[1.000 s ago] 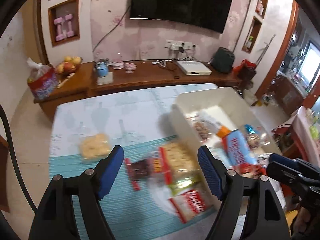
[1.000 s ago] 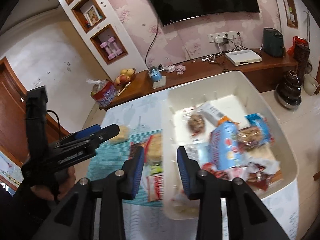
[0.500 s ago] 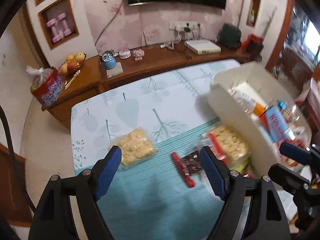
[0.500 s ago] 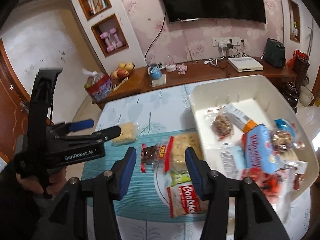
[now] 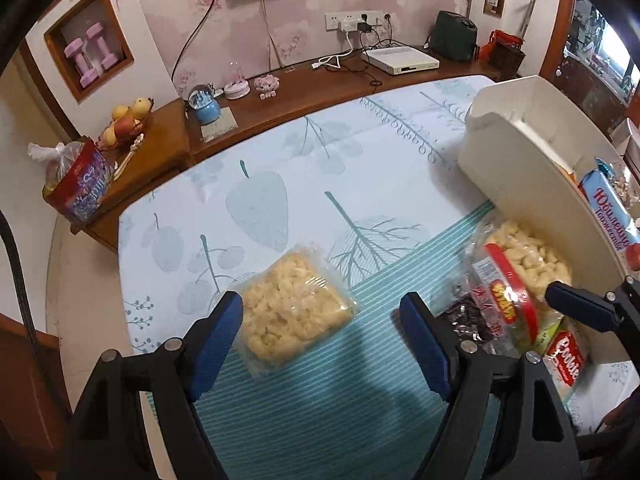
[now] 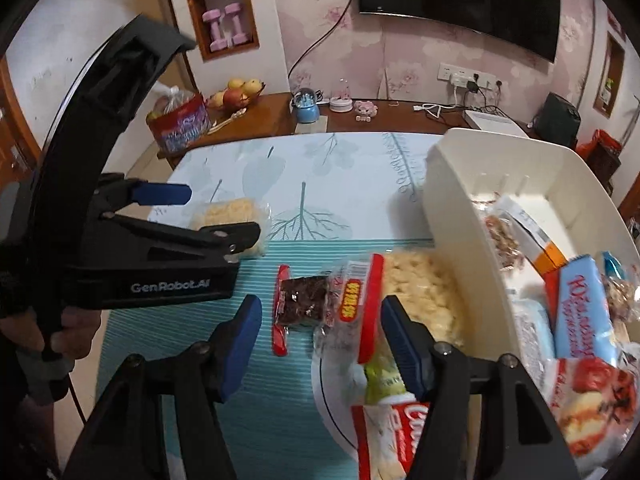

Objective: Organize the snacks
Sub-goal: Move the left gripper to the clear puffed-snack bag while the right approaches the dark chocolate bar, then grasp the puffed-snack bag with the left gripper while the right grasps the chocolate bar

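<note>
A clear bag of pale yellow puffs lies on the teal striped mat. My left gripper hangs just above it, open, with the bag showing between its blue pads. My right gripper hovers over a dark chocolate snack and a red-banded bag of puffs. Its jaws are opening and press on nothing. A red cookie pack lies below them. The white bin on the right holds several packets, among them a blue biscuit pack. The left gripper also shows in the right wrist view, over the yellow bag.
The table wears a leaf-print cloth. Behind it runs a wooden sideboard with a fruit bowl, a blue globe, a red bag and a white box. A person's hand holds the left gripper.
Both grippers have swung left and sunk toward the mat. The left view has shifted from the bin to the yellow bag. The right jaws have widened.
</note>
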